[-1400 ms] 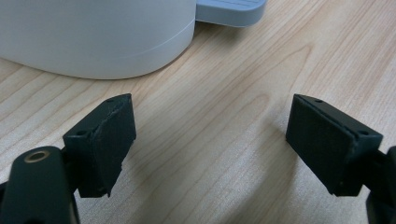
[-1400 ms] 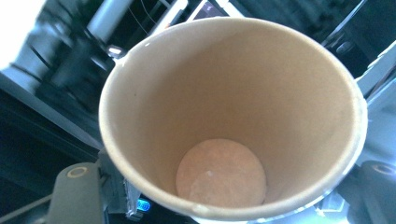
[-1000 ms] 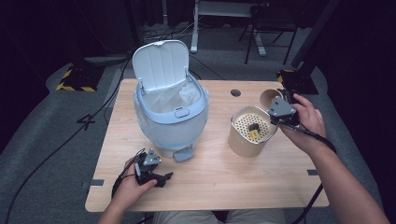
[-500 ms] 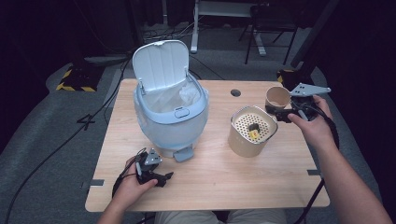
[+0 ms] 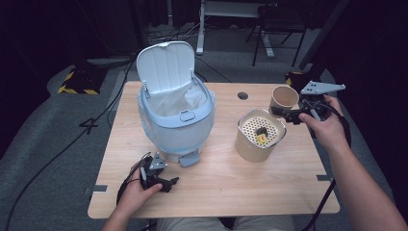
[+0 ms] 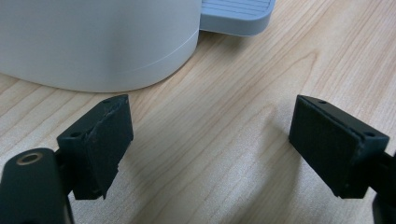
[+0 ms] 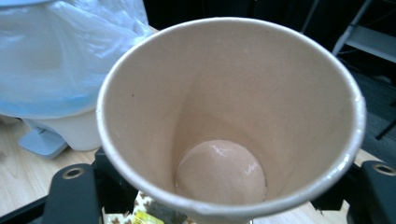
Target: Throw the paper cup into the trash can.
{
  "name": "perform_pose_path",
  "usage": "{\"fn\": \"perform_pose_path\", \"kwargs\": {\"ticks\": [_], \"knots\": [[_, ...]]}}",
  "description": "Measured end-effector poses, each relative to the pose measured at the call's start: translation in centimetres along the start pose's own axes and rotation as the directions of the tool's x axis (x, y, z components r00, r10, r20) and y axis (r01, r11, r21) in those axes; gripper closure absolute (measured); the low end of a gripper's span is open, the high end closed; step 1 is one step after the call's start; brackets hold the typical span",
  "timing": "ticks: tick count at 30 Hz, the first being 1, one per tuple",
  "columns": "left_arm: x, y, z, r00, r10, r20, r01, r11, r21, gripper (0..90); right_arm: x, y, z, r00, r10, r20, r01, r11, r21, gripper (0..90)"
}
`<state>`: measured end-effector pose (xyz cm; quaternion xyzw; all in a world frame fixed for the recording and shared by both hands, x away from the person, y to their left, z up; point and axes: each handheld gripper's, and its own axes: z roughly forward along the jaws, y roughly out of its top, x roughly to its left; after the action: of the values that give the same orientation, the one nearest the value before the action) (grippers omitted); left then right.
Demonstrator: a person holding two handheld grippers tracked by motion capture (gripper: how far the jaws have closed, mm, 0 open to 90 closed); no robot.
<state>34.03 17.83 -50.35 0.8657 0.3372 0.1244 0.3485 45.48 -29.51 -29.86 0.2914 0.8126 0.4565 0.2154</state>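
A tan paper cup [image 5: 283, 98] stands at the table's right rear. My right gripper [image 5: 285, 113] lies level with its jaws shut on the cup's lower part. In the right gripper view the cup [image 7: 224, 116] is empty, its mouth tipped toward the camera, and it hides most of my right gripper [image 7: 224, 189]. My left gripper [image 5: 168, 183] rests open on the wood by the front edge, nothing between its pads [image 6: 100, 144]. A pale blue pedal bin [image 5: 178, 120] stands just beyond it, lid up, with a plastic liner inside.
A tan round container [image 5: 259, 136] with a perforated insert and a small yellow and dark item in it stands just left of the cup. The bin's foot pedal [image 6: 236, 16] juts out toward my left gripper. The table [image 5: 226, 187] has a cable hole [image 5: 243, 96] behind the container.
My right hand has shifted to the right and a little up, and its gripper has turned level with its jaws at the cup's base. The left hand has stayed put.
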Motion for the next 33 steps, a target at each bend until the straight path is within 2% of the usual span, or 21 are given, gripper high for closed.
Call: {"fn": "perform_pose_path", "kwargs": {"ticks": [1,8,9,10,15,16,17,21,26,31,32,33], "knots": [[-0.1,0.0,0.0,1.0000,-0.004,-0.002,0.004,1.0000,0.000,14.5,0.2,0.6,0.2,0.9998,-0.016,-0.010,0.016,1.000,0.004,26.9],[-0.2,-0.1,-0.1,0.9999,-0.011,-0.013,0.011,0.9999,0.000,14.6,0.9,2.6,1.1,0.9983,-0.041,-0.042,0.041,0.999,-0.012,26.8],[-0.1,-0.1,-0.1,0.9997,-0.026,-0.003,0.026,0.9997,-0.004,14.7,1.1,3.4,1.4,0.9972,-0.056,-0.049,0.056,0.998,-0.013,26.8],[-0.1,-0.1,-0.1,0.9997,-0.026,-0.003,0.026,0.9997,-0.004,14.7,1.1,3.4,1.4,0.9972,-0.056,-0.049,0.056,0.998,-0.013,26.8],[-0.1,-0.1,-0.1,0.9997,-0.015,-0.021,0.015,0.9999,0.000,14.6,1.9,5.6,2.5,0.9935,-0.079,-0.081,0.077,0.997,-0.022,26.8],[-0.2,-0.1,-0.1,0.9996,-0.023,-0.016,0.023,0.9997,-0.001,14.4,2.3,6.5,2.9,0.9914,-0.088,-0.097,0.086,0.996,-0.027,26.7],[-0.1,-0.1,-0.1,0.9996,-0.024,-0.014,0.024,0.9997,0.000,14.4,2.3,6.5,2.9,0.9914,-0.088,-0.097,0.086,0.996,-0.027,26.7],[-0.2,-0.1,-0.1,0.9996,-0.023,-0.014,0.023,0.9997,0.000,14.3,3.4,8.6,4.1,0.9869,-0.099,-0.127,0.095,0.995,-0.035,26.8],[-0.2,-0.1,0.0,0.9995,-0.025,-0.018,0.025,0.9997,-0.003,14.3,3.9,10.4,5.0,0.9834,-0.118,-0.138,0.113,0.993,-0.039,26.7],[-0.2,-0.1,0.0,0.9995,-0.024,-0.019,0.023,0.9997,-0.004,14.3,5.1,12.1,6.2,0.9747,-0.126,-0.185,0.117,0.991,-0.060,26.7],[-0.1,-0.1,-0.1,0.9996,-0.023,-0.015,0.023,0.9997,-0.002,14.2,5.9,12.8,6.8,0.9699,-0.139,-0.200,0.129,0.990,-0.065,26.6],[-0.1,-0.1,0.0,0.9996,-0.023,-0.014,0.023,0.9997,-0.001,14.2,5.9,12.8,6.8,0.9699,-0.139,-0.200,0.129,0.990,-0.065,26.6]]}}
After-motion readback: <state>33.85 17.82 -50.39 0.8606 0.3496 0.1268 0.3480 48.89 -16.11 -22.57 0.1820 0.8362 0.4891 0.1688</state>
